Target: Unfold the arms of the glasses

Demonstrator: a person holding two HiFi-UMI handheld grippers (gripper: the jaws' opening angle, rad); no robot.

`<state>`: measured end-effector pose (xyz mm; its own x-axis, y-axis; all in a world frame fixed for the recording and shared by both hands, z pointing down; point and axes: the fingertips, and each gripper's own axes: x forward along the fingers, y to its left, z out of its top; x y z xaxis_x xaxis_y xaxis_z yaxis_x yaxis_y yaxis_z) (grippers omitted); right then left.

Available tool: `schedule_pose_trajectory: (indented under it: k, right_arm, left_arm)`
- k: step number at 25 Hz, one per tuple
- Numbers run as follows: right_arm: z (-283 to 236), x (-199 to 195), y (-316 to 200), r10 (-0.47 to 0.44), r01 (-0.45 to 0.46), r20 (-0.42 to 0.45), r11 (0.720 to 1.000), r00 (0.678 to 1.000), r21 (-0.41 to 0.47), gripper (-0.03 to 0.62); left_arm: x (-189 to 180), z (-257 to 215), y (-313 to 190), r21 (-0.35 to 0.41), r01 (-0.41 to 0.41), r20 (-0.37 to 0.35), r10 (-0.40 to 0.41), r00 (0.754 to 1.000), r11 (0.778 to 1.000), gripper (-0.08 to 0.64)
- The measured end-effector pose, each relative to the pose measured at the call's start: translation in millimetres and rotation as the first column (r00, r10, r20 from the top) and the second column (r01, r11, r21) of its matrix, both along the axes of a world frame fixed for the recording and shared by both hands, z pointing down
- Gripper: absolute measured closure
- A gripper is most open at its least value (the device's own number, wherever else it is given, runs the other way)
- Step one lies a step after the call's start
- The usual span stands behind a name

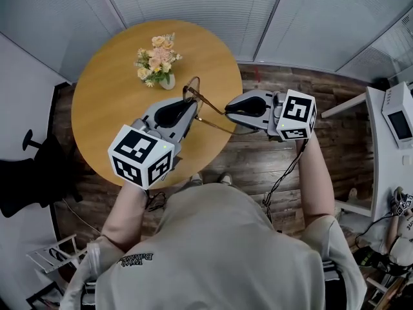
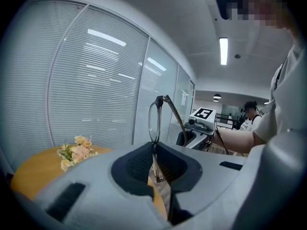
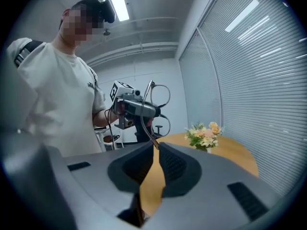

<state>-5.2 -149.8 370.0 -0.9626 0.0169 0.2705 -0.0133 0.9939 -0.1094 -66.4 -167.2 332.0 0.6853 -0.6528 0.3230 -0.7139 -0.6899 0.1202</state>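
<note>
Thin metal-framed glasses (image 1: 191, 91) hang in the air over the round wooden table (image 1: 110, 115), between my two grippers. My left gripper (image 1: 188, 110) is shut on the front frame; in the left gripper view the lens (image 2: 154, 121) stands upright just above the pinching jaws (image 2: 154, 153). One arm (image 1: 211, 108) runs from the frame's hinge across to my right gripper (image 1: 230, 108), which is shut on that arm's tip (image 3: 154, 144). The other arm (image 1: 219, 128) sweeps out below, free. In the right gripper view the glasses (image 3: 160, 96) show beyond the left gripper (image 3: 136, 108).
A small vase of peach flowers (image 1: 157, 62) stands on the table beyond the glasses. A black chair (image 1: 32, 173) is at the left, and a white desk with a device (image 1: 399, 118) at the right. Another person (image 2: 249, 115) is far off in the room.
</note>
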Motion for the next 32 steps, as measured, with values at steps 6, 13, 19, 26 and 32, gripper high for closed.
schedule_pose_trajectory:
  k: [6, 13, 19, 26, 32]
  right_arm:
    - [-4.9, 13.0, -3.9, 0.049, -0.048, -0.035, 0.999, 0.998, 0.013, 0.538]
    - [-32.9, 33.9, -7.0, 0.123, -0.124, 0.020, 0.991, 0.992, 0.042, 0.541]
    - [-64.5, 37.8, -5.8, 0.156, -0.163, 0.062, 0.979, 0.986, 0.121, 0.541]
    - [-78.0, 32.5, -2.0, 0.170, -0.179, 0.073, 0.973, 0.983, 0.144, 0.541]
    - [-66.0, 41.7, -15.3, 0.230, -0.236, 0.080, 0.968, 0.970, 0.082, 0.540]
  left_arm:
    - [-13.1, 8.1, -7.5, 0.028, 0.038, 0.086, -0.040, 0.995, 0.999, 0.521]
    - [-26.8, 28.2, -16.8, -0.006, 0.081, 0.109, -0.080, 0.991, 0.997, 0.520]
    - [-28.3, 41.2, -17.9, -0.034, 0.084, 0.112, -0.080, 0.990, 0.996, 0.521]
    - [-28.7, 40.6, -17.6, -0.049, 0.086, 0.073, -0.082, 0.994, 0.995, 0.520]
    - [-35.9, 38.3, -24.2, -0.032, 0.122, 0.066, -0.119, 0.991, 0.992, 0.520]
